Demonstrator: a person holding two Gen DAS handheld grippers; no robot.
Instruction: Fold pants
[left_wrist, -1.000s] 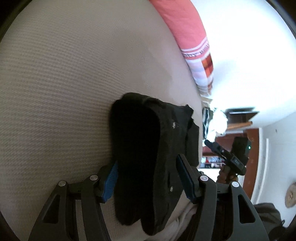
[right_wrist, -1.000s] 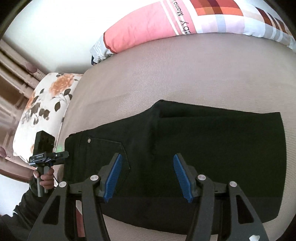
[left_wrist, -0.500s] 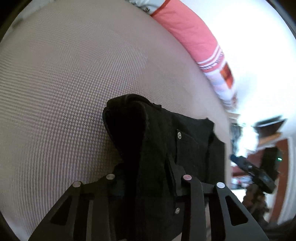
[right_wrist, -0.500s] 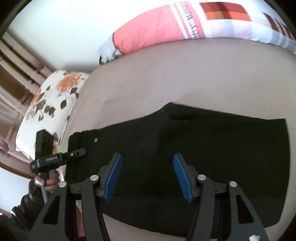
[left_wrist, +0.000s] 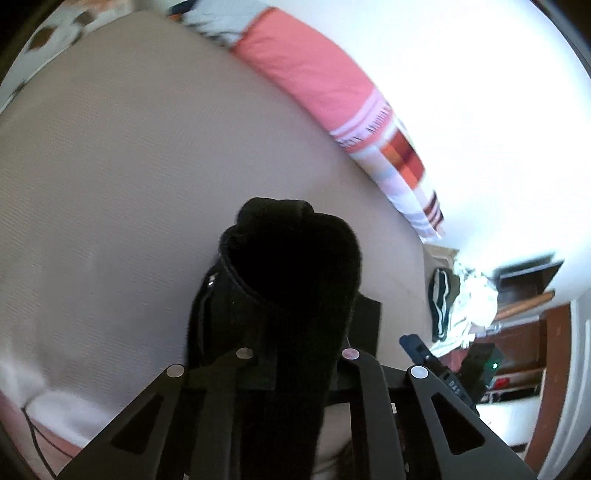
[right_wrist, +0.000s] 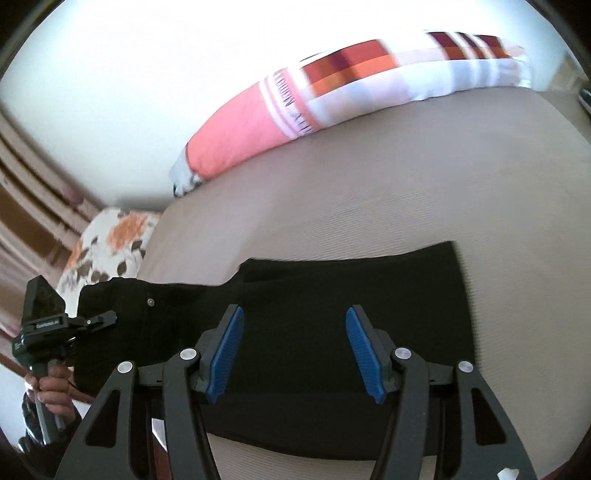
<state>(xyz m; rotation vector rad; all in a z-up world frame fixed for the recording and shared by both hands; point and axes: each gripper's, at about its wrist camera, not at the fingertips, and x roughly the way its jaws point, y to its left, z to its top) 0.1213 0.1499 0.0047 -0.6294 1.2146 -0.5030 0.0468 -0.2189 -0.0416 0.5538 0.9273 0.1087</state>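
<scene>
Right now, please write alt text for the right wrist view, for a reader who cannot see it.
The open right gripper hovers over black pants lying flat on a beige bed. At far left, the left gripper holds the waistband; a pink striped pillow lies behind.

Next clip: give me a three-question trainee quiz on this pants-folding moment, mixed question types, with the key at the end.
1. True or false: the right claw is shut on the black pants.
2. Which claw grips the waistband end of the pants? A) left claw B) right claw C) neither
3. Fill in: the pants lie on a beige ____, with a pink striped pillow behind.

Key: 1 false, its blue pads stand apart above the cloth; 2 A, fabric is bunched and lifted between its fingers; 3 mattress.
</scene>
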